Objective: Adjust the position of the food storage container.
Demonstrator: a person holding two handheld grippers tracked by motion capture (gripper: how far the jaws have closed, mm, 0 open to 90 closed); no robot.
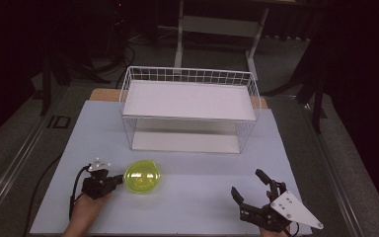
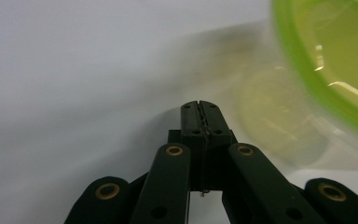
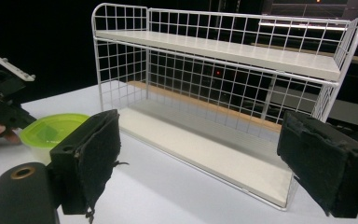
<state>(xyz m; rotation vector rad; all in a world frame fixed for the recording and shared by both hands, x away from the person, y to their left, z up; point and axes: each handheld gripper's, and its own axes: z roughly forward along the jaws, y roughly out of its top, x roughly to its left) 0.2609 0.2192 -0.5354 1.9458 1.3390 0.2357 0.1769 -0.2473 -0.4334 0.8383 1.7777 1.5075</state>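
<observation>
Left tool (image 1: pixel 120 179), pressed together, touches green container (image 1: pixel 143 177); right tool (image 1: pixel 251 186) spread wide.

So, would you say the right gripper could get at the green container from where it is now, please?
Probably yes. The right gripper is open, and only bare table lies between it and the green container. The left gripper, shut, sits at the container's far edge, so approach from the near side.

A pale grey table (image 1: pixel 187 197) carries a white two-tier wire shelf rack (image 1: pixel 190 106) toward its far side, both shelves bare. A lime-green lidded plastic container (image 1: pixel 142 177) sits on the table near the front left, well apart from the rack.
</observation>
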